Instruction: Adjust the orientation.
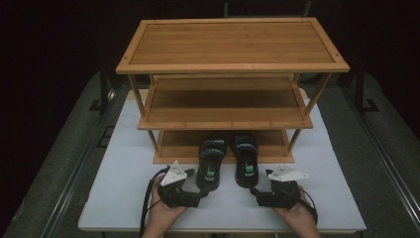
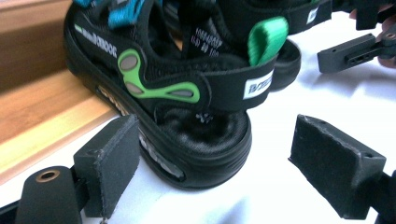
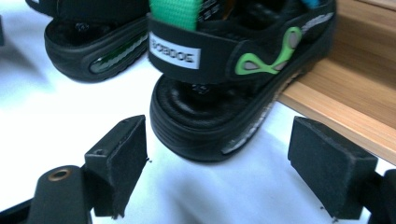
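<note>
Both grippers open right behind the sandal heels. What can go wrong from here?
1. The left sandal has its toe on the rack's bottom shelf and its heel on the table; a push may jam it against the shelf lip.
2. The left gripper straddles a rounded heel; closing low on it may slip off.
3. The right sandal sits close beside the left one, so the right gripper may bump it.

Two black sandals [image 1: 211,166] [image 1: 246,159], one three-tier wooden rack [image 1: 233,44], two hand-held grippers [image 1: 200,197] [image 1: 257,194].
</note>
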Motion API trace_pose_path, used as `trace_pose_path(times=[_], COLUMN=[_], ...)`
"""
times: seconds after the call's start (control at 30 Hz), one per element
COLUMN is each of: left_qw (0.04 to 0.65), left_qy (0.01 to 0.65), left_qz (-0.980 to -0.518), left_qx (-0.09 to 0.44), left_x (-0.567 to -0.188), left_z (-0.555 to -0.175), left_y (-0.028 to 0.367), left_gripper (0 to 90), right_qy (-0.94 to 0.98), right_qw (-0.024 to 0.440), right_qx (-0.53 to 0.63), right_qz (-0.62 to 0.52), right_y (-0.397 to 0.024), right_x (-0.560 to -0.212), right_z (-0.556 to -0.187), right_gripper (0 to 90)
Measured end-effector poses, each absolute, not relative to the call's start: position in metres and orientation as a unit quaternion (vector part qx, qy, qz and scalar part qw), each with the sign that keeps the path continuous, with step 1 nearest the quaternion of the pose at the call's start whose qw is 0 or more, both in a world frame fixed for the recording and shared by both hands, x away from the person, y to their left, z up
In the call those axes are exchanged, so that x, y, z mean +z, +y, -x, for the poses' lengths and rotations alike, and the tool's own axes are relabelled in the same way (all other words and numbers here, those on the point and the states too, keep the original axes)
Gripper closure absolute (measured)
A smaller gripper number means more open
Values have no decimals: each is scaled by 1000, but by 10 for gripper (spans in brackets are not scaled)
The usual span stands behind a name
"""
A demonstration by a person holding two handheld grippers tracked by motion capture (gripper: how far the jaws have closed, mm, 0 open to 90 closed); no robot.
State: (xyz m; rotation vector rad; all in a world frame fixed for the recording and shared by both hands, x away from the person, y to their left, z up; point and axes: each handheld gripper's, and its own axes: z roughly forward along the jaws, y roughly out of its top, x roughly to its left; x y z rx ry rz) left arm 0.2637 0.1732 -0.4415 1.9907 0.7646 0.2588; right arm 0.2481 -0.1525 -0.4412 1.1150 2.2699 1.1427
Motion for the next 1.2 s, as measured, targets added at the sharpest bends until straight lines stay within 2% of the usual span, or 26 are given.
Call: trace_pose_path(times=[0.2, 0.33, 0.53, 0.6, 0.67, 1.2], left_qw=[444, 425, 426, 424, 426, 444], left_qy=[317, 316, 321, 321, 324, 317], left_qz=[-831, -841, -840, -841, -839, -833], left_qx=[115, 106, 95, 101, 98, 92], left_x=[-447, -451, -451, -450, -450, -438], left_z=[-270, -273, -279, -281, -281, -292], left_y=[169, 165, 161, 162, 161, 155], left_gripper=[127, 144, 155, 193, 190, 190], right_qy=[812, 816, 823, 825, 826, 831], right_qw=[177, 180, 176, 178, 180, 169], right_qx=[385, 383, 373, 368, 363, 367], right_qz=[-401, -395, -391, -391, -391, -383], right_y=[-147, -144, -137, -135, -133, -136], right_x=[-445, -446, -449, -449, -451, -444], right_z=[-252, -255, -259, -260, -261, -268], right_gripper=[178, 179, 181, 186, 218, 220])
